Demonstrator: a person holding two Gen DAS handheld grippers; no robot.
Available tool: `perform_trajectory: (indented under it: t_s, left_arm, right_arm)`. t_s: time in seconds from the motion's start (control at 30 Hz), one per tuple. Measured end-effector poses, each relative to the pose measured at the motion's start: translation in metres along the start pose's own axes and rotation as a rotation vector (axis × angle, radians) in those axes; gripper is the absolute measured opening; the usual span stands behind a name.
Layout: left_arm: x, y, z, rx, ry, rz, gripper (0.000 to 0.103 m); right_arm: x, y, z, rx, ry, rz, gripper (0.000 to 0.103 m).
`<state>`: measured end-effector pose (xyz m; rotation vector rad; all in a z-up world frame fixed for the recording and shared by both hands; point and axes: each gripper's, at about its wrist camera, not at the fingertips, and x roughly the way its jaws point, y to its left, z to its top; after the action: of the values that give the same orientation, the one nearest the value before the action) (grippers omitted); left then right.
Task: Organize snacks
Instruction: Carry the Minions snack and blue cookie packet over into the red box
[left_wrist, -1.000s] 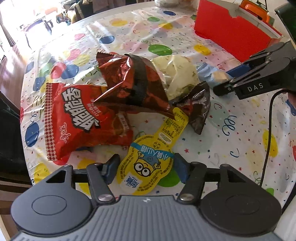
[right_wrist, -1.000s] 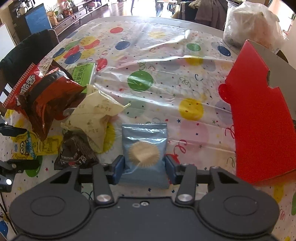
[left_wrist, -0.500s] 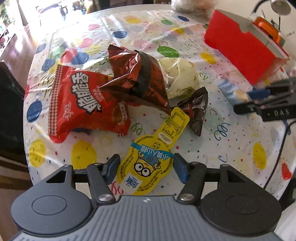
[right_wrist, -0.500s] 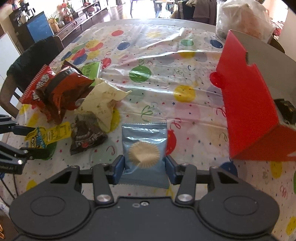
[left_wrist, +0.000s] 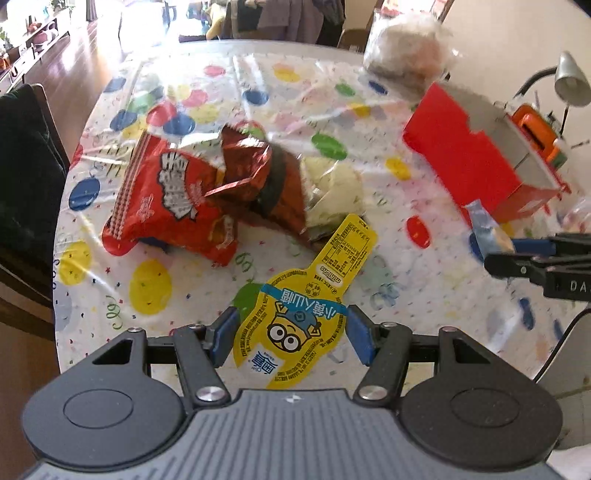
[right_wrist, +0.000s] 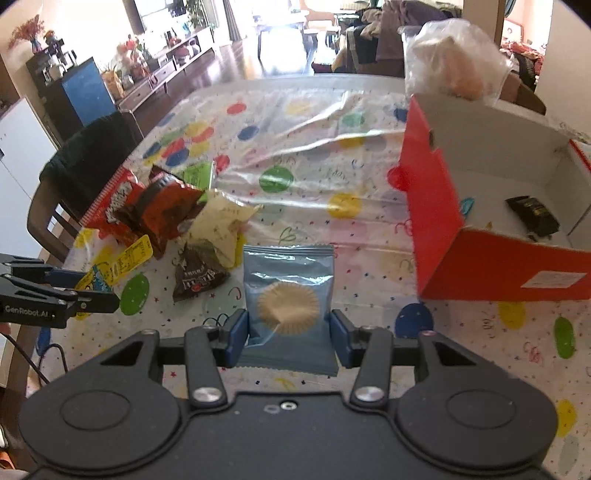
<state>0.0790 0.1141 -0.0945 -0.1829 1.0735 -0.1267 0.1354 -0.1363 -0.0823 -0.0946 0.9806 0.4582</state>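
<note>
My left gripper (left_wrist: 291, 338) is shut on a yellow Minions pouch (left_wrist: 306, 310) and holds it above the table. My right gripper (right_wrist: 290, 334) is shut on a light blue cookie packet (right_wrist: 288, 295), lifted near the red box (right_wrist: 436, 206), which holds a black packet (right_wrist: 533, 218). A pile of snacks lies on the table: a red chip bag (left_wrist: 170, 199), a dark red bag (left_wrist: 258, 177), a pale yellow packet (left_wrist: 332, 184), a brown M&M's bag (right_wrist: 197, 275) and a green packet (right_wrist: 197, 173).
The round table has a polka-dot cloth (right_wrist: 306, 147). A clear plastic bag (right_wrist: 454, 62) stands behind the box. A dark chair (left_wrist: 26, 177) stands at the table's left edge. A lamp (left_wrist: 569, 77) and an orange object (left_wrist: 533, 127) are at the far right.
Both grippers have risen and pulled back with their packets. The right gripper has moved toward the red box, whose inside now shows.
</note>
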Motion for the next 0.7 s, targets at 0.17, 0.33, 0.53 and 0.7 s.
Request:
perform_trajectory:
  t_s: [0.17,0.33,0.53,0.7]
  left_arm:
    - [-0.021,-0.024,0.013,-0.004,-0.047,-0.017,0.062]
    - [-0.042,-0.052,0.033,0.007,-0.103,-0.055,0.062]
    - [-0.053,-0.09,0.061,0.034,-0.16,-0.092,0.062]
    - [-0.052,-0.125,0.084,0.047,-0.197,-0.102,0.062]
  right_arm:
    - [-0.026,-0.009,0.007,0.004,-0.049,-0.009,0.046]
    - [-0.049,-0.025,0.019,0.011,-0.106,-0.017,0.046]
    - [-0.07,-0.054,0.035,0.023,-0.18,-0.052,0.046]
    - [-0.079,-0.084,0.048,0.024,-0.215,-0.087,0.046]
